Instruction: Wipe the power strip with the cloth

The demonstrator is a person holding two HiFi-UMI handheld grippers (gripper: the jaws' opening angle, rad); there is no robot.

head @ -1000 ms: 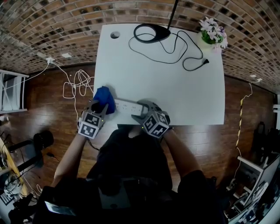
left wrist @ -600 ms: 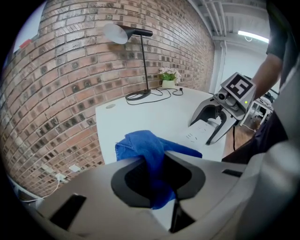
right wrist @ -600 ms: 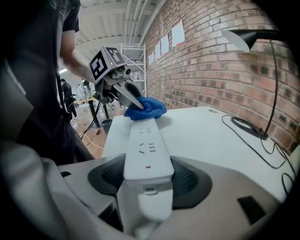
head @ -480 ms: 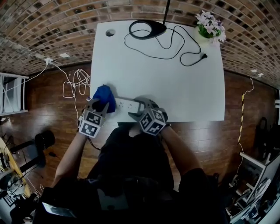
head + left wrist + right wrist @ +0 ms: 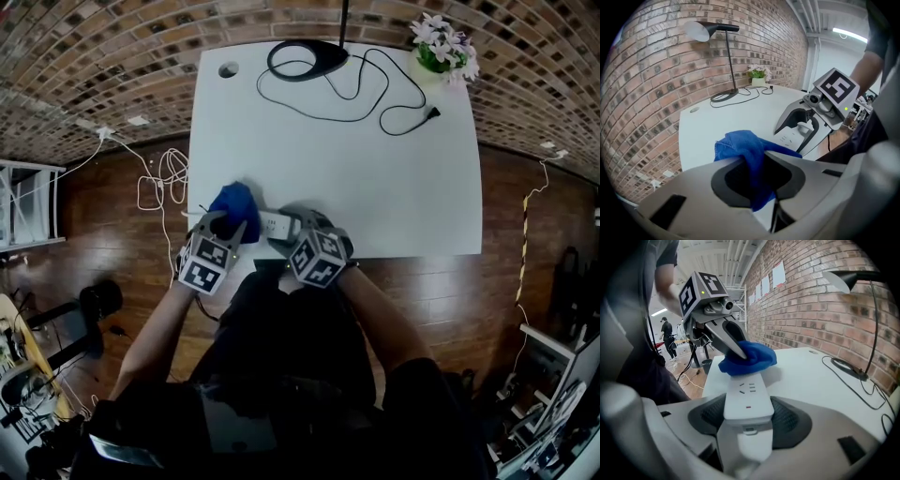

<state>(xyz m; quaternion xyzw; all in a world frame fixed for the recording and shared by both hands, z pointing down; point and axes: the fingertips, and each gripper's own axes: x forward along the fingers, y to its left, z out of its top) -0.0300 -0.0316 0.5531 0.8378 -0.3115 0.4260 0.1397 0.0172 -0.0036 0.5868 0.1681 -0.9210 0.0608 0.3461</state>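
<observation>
The blue cloth (image 5: pixel 234 201) lies bunched over the left end of the white power strip (image 5: pixel 277 223), near the front edge of the white table (image 5: pixel 375 187). My left gripper (image 5: pixel 223 225) is shut on the cloth (image 5: pixel 743 149), which fills the gap between its jaws. My right gripper (image 5: pixel 292 232) is shut on the other end of the strip (image 5: pixel 745 397), with its jaws on the strip's two long sides. In the right gripper view the cloth (image 5: pixel 751 358) covers the strip's far end under the left gripper (image 5: pixel 733 345). The left gripper view shows the right gripper (image 5: pixel 802 129) on the strip (image 5: pixel 789 139).
A black lamp base (image 5: pixel 307 58) with its loose cord (image 5: pixel 394 111) stands at the table's back. A flower pot (image 5: pixel 441 47) sits at the back right corner. White cables (image 5: pixel 161 183) lie on the wooden floor to the left. A person (image 5: pixel 666 336) stands far off.
My left gripper has slid to the right with the cloth, which now covers more of the strip and sits closer to the right gripper. The right gripper has kept still.
</observation>
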